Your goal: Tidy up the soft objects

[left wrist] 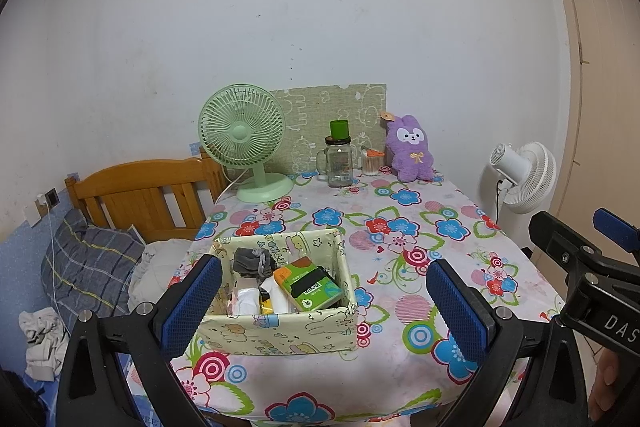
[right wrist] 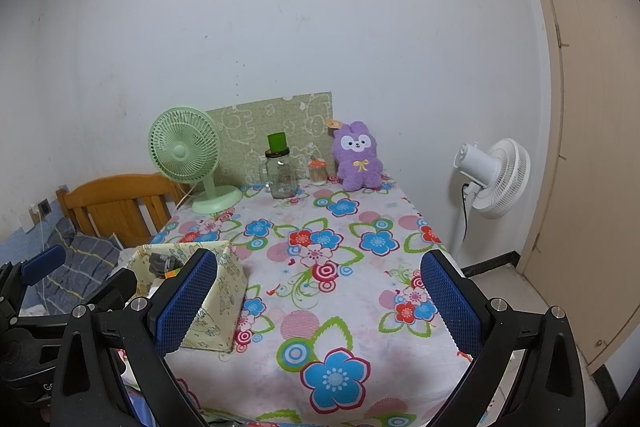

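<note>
A pale yellow fabric box [left wrist: 280, 331] stands at the near left of the flowered table [left wrist: 400, 227]. It holds grey socks [left wrist: 252, 261], a green tissue pack [left wrist: 310, 287] and white items. A purple plush rabbit [left wrist: 410, 149] sits upright at the far right by the wall; it also shows in the right wrist view [right wrist: 358, 157]. My left gripper [left wrist: 324, 307] is open and empty, hovering before the box. My right gripper [right wrist: 320, 303] is open and empty over the table's near edge, right of the box [right wrist: 212, 303].
A green desk fan [left wrist: 244, 143], a glass jar with green lid [left wrist: 339, 159], a small toothpick holder [left wrist: 371, 163] and a patterned board [left wrist: 332, 123] line the far edge. A white floor fan [right wrist: 492, 179] stands right of the table. A bed with wooden headboard [left wrist: 140, 195] lies left.
</note>
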